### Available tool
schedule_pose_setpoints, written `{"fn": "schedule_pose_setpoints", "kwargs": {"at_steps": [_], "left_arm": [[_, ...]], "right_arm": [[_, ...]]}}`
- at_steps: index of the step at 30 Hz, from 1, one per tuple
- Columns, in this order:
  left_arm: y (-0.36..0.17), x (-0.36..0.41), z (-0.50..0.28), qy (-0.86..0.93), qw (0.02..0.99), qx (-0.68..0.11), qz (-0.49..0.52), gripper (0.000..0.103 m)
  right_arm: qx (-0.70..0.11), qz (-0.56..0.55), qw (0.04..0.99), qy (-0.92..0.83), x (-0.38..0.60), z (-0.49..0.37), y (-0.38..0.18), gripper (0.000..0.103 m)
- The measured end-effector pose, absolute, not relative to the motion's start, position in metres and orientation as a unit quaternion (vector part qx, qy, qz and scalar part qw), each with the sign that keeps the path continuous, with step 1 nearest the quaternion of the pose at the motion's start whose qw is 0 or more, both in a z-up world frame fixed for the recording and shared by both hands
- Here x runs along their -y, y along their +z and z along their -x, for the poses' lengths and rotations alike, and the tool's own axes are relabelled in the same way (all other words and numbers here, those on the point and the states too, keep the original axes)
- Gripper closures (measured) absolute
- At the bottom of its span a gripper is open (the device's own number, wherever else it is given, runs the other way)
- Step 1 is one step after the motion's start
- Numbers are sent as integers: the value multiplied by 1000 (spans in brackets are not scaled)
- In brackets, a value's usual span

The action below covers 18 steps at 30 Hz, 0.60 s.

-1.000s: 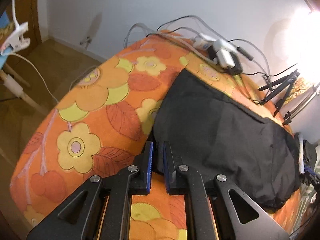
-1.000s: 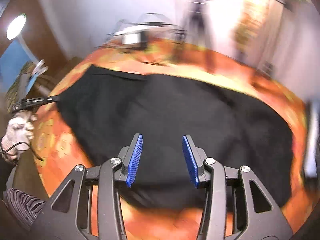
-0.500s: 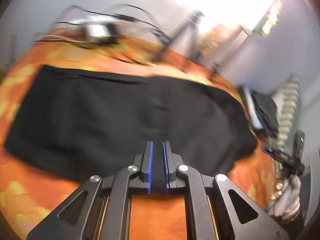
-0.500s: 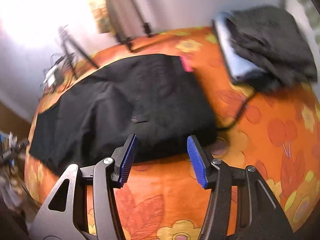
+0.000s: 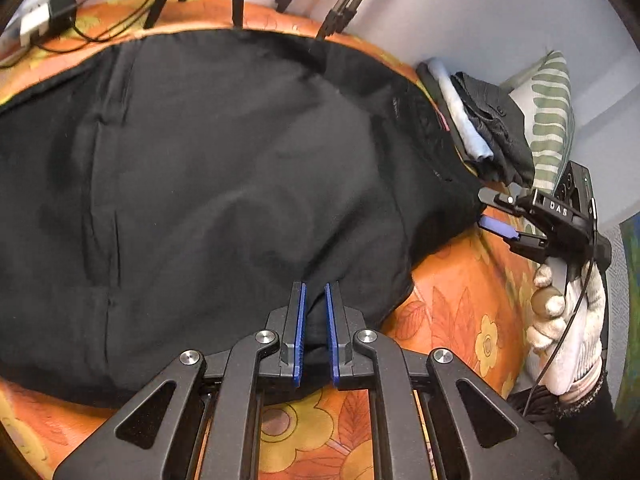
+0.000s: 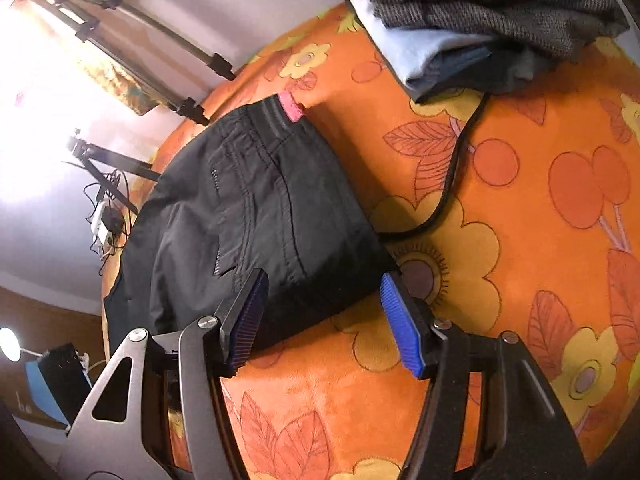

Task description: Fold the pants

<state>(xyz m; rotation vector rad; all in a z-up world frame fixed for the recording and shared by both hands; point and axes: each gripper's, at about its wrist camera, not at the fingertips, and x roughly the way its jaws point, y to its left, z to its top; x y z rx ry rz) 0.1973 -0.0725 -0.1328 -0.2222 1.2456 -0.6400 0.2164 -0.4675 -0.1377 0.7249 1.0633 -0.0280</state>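
Nearest the left wrist camera, the left gripper (image 5: 315,300) has its jaws pinching a dark fold at the near edge of the black pants (image 5: 208,184), which lie spread flat across the orange flowered bedspread (image 5: 460,308) of a bed and fill the view from nine to two o'clock. At three o'clock in that view a white-gloved hand (image 5: 568,316) holds the right gripper (image 5: 494,210) at the pants' right-hand end, beside their waistband. From the right wrist camera, that gripper's (image 6: 324,300) jaws stand spread, having just been opening, with the near corner of the pants (image 6: 256,208) between the blue pads; whether the pads touch the cloth is hard to tell. A pink tab (image 6: 291,106) marks the waistband at twelve o'clock. A black cord (image 6: 452,184) curves over the bedspread (image 6: 540,240) at two o'clock. Farther off, a stack of folded clothes (image 6: 472,20) sits at one o'clock, tripod legs (image 6: 176,56) stand against the wall at ten o'clock, and chargers with tangled cables (image 6: 105,222) lie at nine o'clock.
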Motion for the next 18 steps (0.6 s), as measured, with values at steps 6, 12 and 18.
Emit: {"fn": "schedule_pose_setpoints", "kwargs": {"at_steps": [6,12,18], "left_arm": [[-135,69,-194,-304,758,-568,102,95],[-134,73,-193,-306,763,-562,91,95],[-135,71,-193,-311,761,-560,99,95]], "right_arm": [[-489,-348,799,-19,463,-224,-142,41],[-476,-338,811,-29,457,-229,-141,64],[-448,-289,846,-10,443,-233,-116,88]]}}
